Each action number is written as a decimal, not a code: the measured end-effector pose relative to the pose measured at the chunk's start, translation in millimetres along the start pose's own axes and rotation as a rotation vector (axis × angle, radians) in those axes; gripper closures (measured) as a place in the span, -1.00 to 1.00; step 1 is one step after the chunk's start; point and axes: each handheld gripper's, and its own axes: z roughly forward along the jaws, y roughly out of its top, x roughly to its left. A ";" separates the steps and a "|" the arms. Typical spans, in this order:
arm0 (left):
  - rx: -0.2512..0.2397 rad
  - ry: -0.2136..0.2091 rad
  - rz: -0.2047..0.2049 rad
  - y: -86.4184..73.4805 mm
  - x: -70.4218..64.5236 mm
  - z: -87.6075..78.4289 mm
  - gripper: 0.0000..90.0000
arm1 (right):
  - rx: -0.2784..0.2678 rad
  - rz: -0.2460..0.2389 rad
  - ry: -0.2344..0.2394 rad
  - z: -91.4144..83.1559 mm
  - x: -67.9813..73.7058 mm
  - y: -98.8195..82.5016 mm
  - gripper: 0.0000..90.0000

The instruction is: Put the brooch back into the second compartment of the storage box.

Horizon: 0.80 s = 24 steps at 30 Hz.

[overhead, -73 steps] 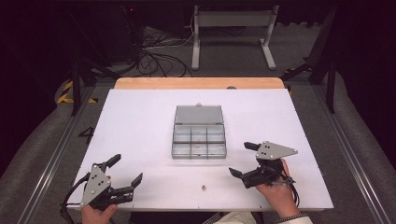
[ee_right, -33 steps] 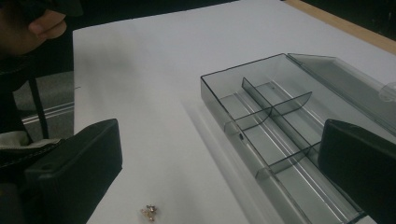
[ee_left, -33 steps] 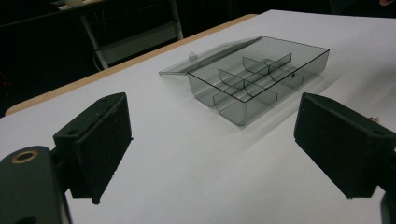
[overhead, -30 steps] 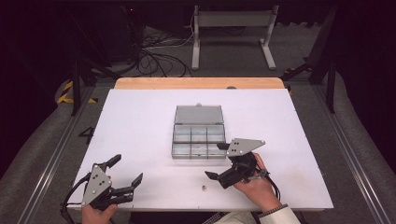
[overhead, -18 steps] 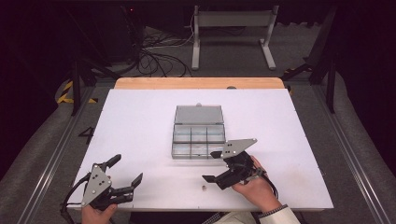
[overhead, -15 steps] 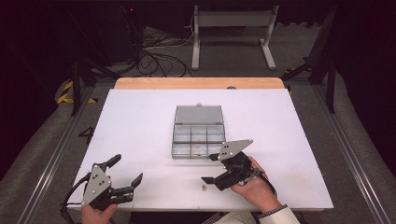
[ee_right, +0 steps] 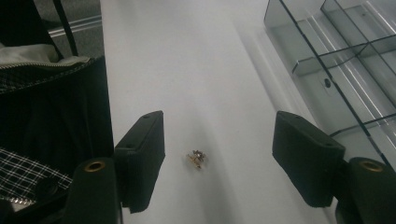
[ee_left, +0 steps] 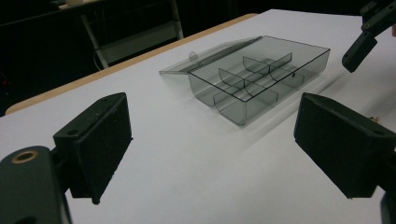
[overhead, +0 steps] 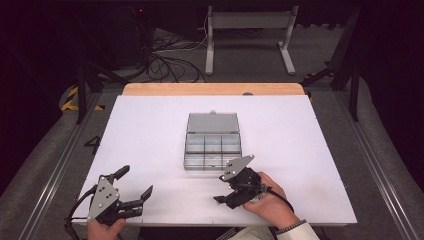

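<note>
**Right gripper closing around a small gold trinket beside an open compartment box**

A white table [overhead: 150,130] fills the high view. Near its centre sits a clear grey compartment box [overhead: 212,150], its lid laid open flat toward twelve o'clock. Dark floor, cables and a metal stand [overhead: 250,30] lie beyond the table's far edge.

At five o'clock from the box, the right gripper [overhead: 227,192] lies low over the table, jaws pointing toward nine o'clock. Its jaws have just been closing and stand partly apart, pressing on nothing. In the right gripper view, a tiny gold trinket [ee_right: 197,159] rests on the table between the two jaws [ee_right: 219,163], touching neither; the box's front wall [ee_right: 322,84] runs along at two o'clock, and dark checked clothing [ee_right: 28,154] shows at nine o'clock. From above, the trinket cannot be made out.

At seven o'clock from the box, well apart, the left gripper [overhead: 135,187] rests near the table's near edge, jaws spread wide and empty. The left gripper view looks between them [ee_left: 210,149] across bare table to the box [ee_left: 254,77], with nothing in the way.
</note>
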 end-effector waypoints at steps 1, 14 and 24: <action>0.000 0.000 0.000 0.0 0.0 0.0 -0.74 | 0.006 -0.004 0.000 1.0 0.5 0.1 -0.21; 0.000 -0.001 0.002 -0.1 0.1 0.0 -0.74 | 0.097 -0.038 -0.001 15.1 6.3 1.8 -0.10; 0.000 -0.003 0.002 -0.1 0.1 -0.1 -0.74 | 0.146 -0.054 0.022 25.7 8.3 1.7 -0.05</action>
